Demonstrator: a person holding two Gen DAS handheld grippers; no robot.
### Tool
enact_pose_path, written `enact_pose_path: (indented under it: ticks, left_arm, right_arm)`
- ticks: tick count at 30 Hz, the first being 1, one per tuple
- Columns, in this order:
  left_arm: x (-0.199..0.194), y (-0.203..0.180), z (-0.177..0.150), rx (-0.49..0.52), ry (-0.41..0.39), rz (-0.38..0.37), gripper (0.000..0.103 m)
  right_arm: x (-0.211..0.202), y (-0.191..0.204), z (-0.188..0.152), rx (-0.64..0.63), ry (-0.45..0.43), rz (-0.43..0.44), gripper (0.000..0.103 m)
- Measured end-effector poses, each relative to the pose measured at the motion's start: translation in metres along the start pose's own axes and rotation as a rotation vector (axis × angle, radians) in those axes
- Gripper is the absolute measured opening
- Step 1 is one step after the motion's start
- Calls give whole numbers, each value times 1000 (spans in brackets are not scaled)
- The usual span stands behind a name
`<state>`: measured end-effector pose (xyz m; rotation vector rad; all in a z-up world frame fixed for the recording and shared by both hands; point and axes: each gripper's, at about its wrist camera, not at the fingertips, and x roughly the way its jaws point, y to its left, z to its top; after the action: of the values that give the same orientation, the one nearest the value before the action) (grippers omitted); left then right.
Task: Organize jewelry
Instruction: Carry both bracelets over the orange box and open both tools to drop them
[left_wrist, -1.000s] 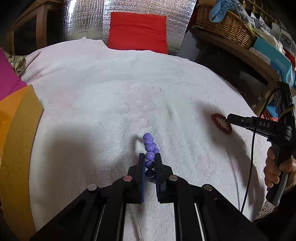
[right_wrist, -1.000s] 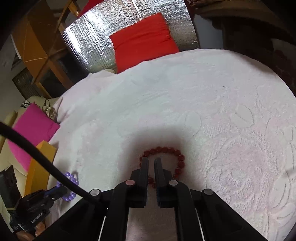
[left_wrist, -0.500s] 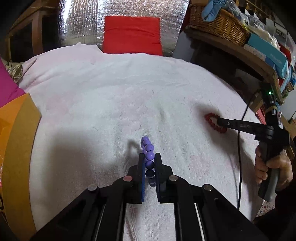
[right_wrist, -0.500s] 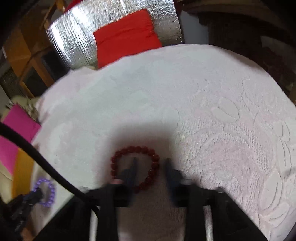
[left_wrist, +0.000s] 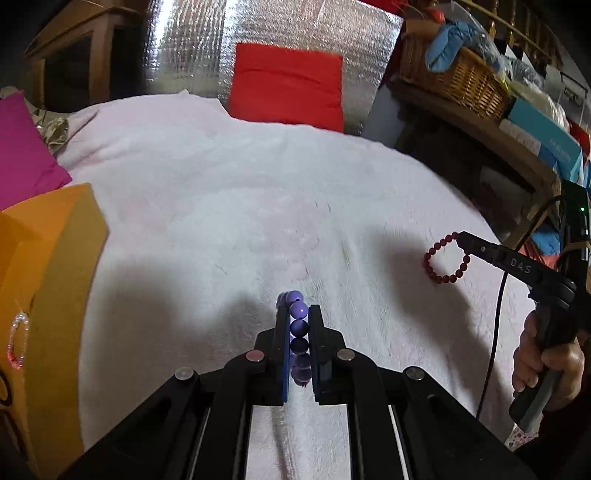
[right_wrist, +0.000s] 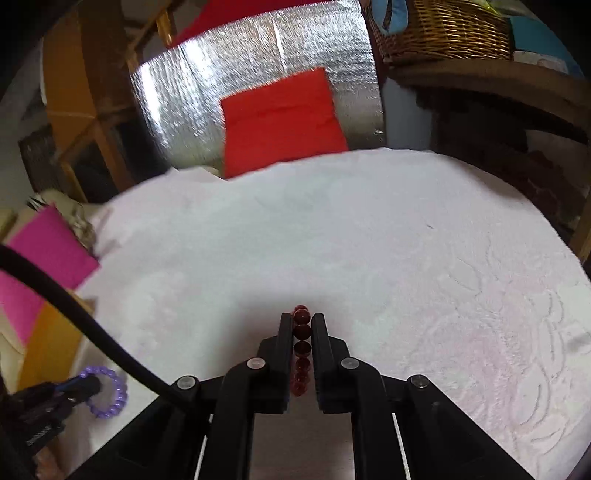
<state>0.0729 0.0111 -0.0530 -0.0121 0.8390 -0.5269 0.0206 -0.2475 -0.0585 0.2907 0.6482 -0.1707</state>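
My left gripper (left_wrist: 297, 314) is shut on a purple bead bracelet (left_wrist: 297, 322) and holds it edge-on above the white cloth (left_wrist: 258, 206). It also shows in the right wrist view (right_wrist: 108, 391), hanging from the left gripper (right_wrist: 88, 386). My right gripper (right_wrist: 302, 320) is shut on a dark red bead bracelet (right_wrist: 301, 332), lifted off the cloth. In the left wrist view the red bracelet (left_wrist: 445, 258) hangs as a ring from the right gripper (left_wrist: 460, 238).
An orange box (left_wrist: 48, 295) stands at the left edge, with a small pink bead ring (left_wrist: 17, 341) on it. A pink cushion (left_wrist: 22, 147) and a red cushion (left_wrist: 288, 88) lie beyond. A wicker basket (left_wrist: 454, 77) sits on a shelf at the right.
My right gripper opened, then shut on the red bracelet and lifted it off the cloth. My left gripper rose a little with the purple bracelet.
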Motion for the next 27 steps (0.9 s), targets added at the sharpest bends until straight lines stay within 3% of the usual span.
enact_pose_path:
  ticks: [12,20,23,27]
  left_arm:
    - [-53,18,4,-75,-117,96,10]
    - [-103,24,1,-150,-155,139,10]
    - [-127,47,9,-191,-182,163,10]
    - [-147,108,21,-302,-207,231,10]
  right_arm:
    - [-25,26,4,116,-5,260,11]
    - [-45,80,6,55,-11,331,11]
    - [-44,108,9,11,18,360,11]
    - [-37,165,23,-69,50,404,11]
